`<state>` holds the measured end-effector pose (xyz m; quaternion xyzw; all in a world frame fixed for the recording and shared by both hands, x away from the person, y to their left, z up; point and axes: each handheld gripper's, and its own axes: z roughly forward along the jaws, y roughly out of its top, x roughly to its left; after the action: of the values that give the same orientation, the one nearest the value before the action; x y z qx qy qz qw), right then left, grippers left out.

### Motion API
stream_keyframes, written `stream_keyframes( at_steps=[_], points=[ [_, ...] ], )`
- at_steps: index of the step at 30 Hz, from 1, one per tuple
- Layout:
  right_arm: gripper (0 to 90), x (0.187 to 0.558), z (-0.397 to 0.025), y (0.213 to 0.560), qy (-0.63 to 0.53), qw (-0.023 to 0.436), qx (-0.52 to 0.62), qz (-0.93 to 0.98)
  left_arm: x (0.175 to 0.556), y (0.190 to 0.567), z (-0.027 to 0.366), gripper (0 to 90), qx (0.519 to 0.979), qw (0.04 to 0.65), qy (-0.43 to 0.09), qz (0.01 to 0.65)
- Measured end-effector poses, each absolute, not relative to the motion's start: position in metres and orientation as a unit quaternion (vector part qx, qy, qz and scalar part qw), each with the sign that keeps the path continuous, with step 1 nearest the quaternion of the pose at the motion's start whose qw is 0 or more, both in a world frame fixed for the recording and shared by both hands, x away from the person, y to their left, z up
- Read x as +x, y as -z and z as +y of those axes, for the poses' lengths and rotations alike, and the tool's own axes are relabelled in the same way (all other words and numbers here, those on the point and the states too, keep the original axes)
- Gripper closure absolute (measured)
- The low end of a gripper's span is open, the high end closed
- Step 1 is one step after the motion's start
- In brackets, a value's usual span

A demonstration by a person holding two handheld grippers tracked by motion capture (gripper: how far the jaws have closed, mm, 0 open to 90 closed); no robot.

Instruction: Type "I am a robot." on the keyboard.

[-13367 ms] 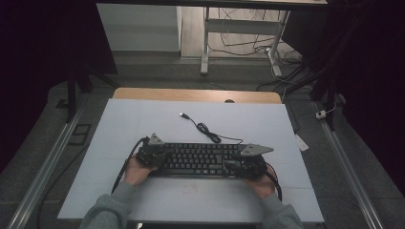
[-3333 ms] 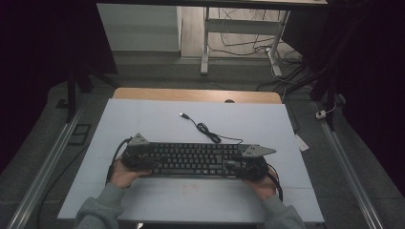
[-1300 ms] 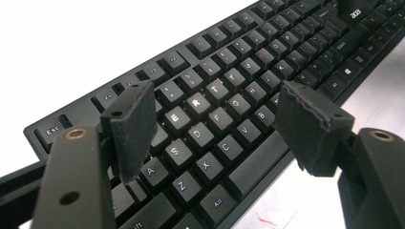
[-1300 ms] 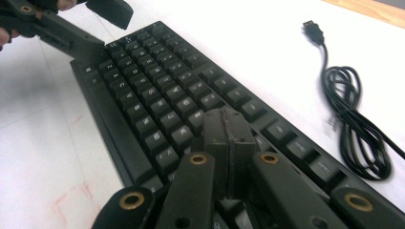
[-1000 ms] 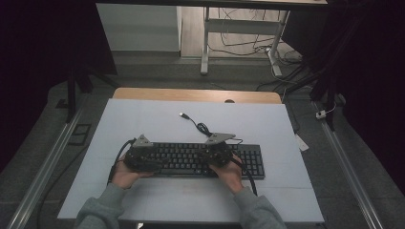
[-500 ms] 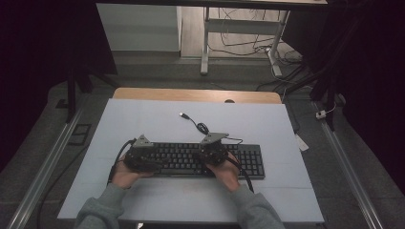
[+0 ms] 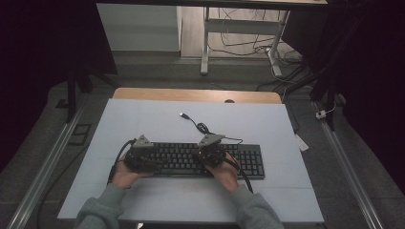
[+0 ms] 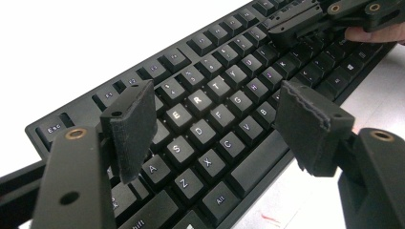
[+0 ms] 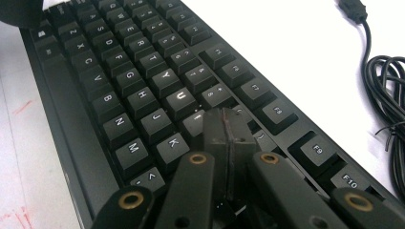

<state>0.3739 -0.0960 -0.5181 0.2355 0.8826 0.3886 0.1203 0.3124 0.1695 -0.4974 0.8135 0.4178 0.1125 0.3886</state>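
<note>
A black keyboard (image 7: 205, 160) lies across the white table top, and its coiled black cable (image 7: 203, 128) runs away toward the far side. My left gripper (image 7: 143, 160) hovers over the keyboard's left end (image 8: 205, 114); its jaws stand wide open above the letter keys, with nothing between them. My right gripper (image 7: 210, 155) is over the middle of the keyboard (image 9: 143, 95). Its jaws are pressed together, and their tips (image 9: 228, 125) rest on the keys near the I and K. The right gripper (image 8: 305, 24) also appears farther off in the left gripper view.
The white mat (image 7: 143, 119) covers a wooden table whose far edge (image 7: 191, 94) shows behind it. The cable coil and USB plug (image 9: 356, 9) lie just beyond the keyboard. A small white item (image 7: 302, 142) sits off the mat's right edge. Desk legs stand on the floor beyond.
My right gripper has shifted from the keyboard's right end to its middle and keeps edging left. The left gripper moved outward to the left end earlier and now holds still.
</note>
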Motion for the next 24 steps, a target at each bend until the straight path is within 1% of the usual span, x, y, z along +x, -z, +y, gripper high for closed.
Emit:
stream_keyframes(
  at_steps=[6,12,20,24],
  points=[
    [89.5,0.373,-0.102,0.512,-0.405,0.119,0.244,0.873,0.312,0.497,0.17,30.2,0.812,0.391,-0.114,0.419],
    [89.4,0.366,-0.123,0.501,-0.43,0.115,0.257,0.858,0.313,0.498,0.17,30.3,0.812,0.39,-0.115,0.419],
    [73.8,0.359,-0.149,0.496,-0.449,0.103,0.273,0.844,0.313,0.497,0.171,30.4,0.81,0.393,-0.116,0.419],
    [68.2,0.355,-0.16,0.495,-0.449,0.106,0.275,0.844,0.314,0.497,0.171,30.5,0.809,0.393,-0.118,0.421]
  ],
)
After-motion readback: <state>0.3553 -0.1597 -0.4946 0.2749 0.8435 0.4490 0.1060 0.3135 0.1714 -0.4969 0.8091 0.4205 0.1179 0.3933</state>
